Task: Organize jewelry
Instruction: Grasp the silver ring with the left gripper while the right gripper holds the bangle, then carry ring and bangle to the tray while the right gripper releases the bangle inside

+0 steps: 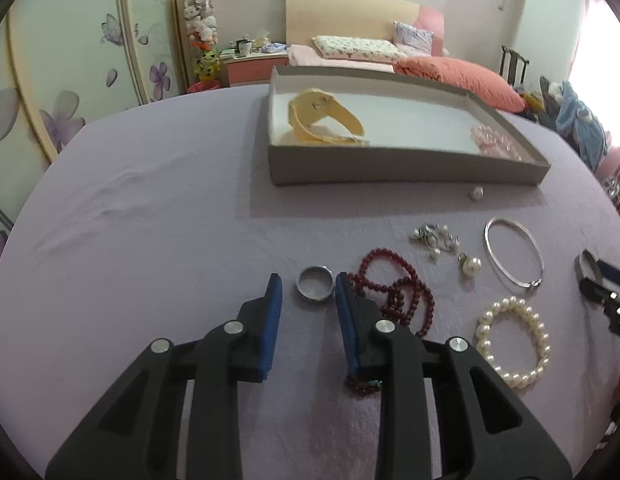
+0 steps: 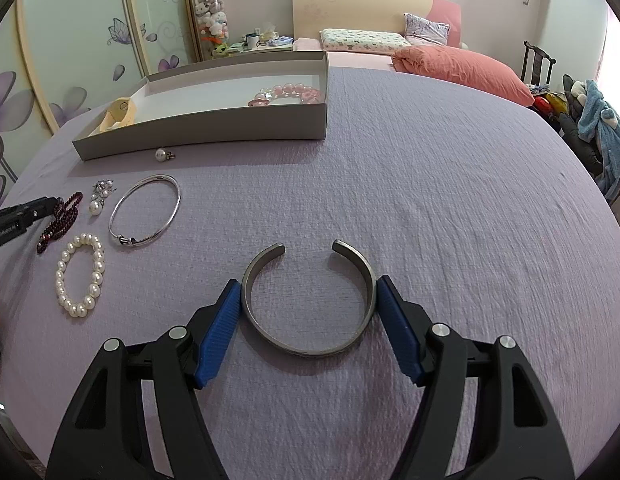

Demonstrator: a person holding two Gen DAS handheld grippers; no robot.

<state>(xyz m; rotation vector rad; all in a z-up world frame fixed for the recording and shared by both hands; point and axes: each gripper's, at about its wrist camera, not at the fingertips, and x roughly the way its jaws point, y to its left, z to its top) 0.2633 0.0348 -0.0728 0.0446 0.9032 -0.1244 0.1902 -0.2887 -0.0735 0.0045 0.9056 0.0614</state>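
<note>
My left gripper [image 1: 309, 294] has its jaws partly open around a small silver band ring [image 1: 315, 282] on the lilac bedspread [image 1: 150, 220], pads not visibly pressing. My right gripper's [image 2: 308, 300] jaws sit against both sides of an open grey metal cuff bracelet [image 2: 308, 300]. The grey tray [image 1: 390, 166] lies far behind.

Soft even daylight, window glare at right, fisheye-bent edges, slight blur
</note>
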